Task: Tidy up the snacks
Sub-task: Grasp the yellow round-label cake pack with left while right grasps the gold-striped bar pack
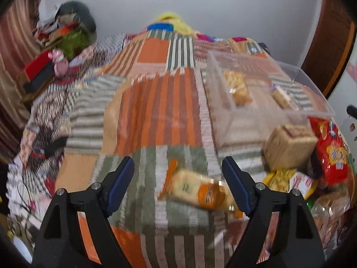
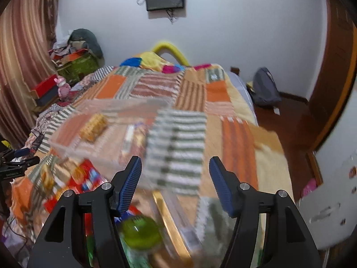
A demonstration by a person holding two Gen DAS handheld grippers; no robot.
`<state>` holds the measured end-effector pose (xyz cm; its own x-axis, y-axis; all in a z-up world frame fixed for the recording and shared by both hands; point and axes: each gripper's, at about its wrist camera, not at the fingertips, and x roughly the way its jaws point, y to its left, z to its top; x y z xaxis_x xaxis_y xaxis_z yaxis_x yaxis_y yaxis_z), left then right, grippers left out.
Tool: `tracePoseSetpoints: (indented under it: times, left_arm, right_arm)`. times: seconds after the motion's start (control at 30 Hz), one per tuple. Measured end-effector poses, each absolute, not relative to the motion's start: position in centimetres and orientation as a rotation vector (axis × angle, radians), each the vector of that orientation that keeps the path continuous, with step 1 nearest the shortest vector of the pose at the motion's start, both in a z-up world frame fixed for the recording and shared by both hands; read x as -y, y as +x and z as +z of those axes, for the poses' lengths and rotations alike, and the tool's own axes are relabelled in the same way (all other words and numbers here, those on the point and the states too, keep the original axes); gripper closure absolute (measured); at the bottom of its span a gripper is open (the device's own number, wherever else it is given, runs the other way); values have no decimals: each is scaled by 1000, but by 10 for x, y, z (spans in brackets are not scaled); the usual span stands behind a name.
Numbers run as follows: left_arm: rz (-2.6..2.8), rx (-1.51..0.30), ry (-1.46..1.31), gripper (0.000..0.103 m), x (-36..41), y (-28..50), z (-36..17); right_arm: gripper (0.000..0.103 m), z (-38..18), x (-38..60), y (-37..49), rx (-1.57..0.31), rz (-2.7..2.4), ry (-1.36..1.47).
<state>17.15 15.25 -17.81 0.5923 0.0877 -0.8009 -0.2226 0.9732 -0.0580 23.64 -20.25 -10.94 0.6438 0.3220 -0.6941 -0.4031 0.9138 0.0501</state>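
Note:
A clear plastic bin (image 1: 312,102) stands on the patchwork bed and holds two biscuit packs (image 1: 237,87). It also shows in the right wrist view (image 2: 67,145). My left gripper (image 1: 178,169) is open and empty over a yellow-orange snack pack (image 1: 196,189) lying between its fingers. A tan biscuit block (image 1: 287,143) and a red snack bag (image 1: 332,151) lie at the right. My right gripper (image 2: 175,169) is open and empty above a green-capped container (image 2: 140,232) and a gold-edged clear pack (image 2: 171,223).
The patchwork blanket (image 1: 160,111) covers the bed. Cluttered boxes and a pink toy (image 1: 59,63) sit at the left by the curtain. A grey backpack (image 2: 265,89) lies on the wooden floor at the right. The left gripper (image 2: 15,163) shows at the left edge.

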Motion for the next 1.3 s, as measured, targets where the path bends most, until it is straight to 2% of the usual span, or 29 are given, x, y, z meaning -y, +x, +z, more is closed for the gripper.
tracePoseSetpoints:
  times: [0.27, 0.53, 0.83, 0.97, 1.07, 1.13, 1.3]
  left_arm:
    - [124, -1001, -236, 22, -142, 160, -205]
    - [103, -1008, -334, 22, -143, 177, -211]
    - [125, -991, -210, 24, -121, 191, -221]
    - [112, -967, -184, 37, -116, 182, -221]
    - [102, -962, -198, 53, -120, 177, -220]
    - [94, -967, -198, 71, -120, 176, -219]
    - [94, -960, -157, 71, -117, 163, -216]
  right_arm:
    - [43, -148, 216, 223, -875, 402, -115]
    - [43, -169, 214, 221, -930, 434, -112]
    - [47, -180, 203, 218, -951, 471, -158]
    - [55, -183, 201, 227, -957, 474, -136]
    - [62, -184, 196, 224, -938, 466, -157]
    - [66, -183, 193, 219, -922, 456, -174]
    - [68, -180, 201, 211, -912, 458, -126]
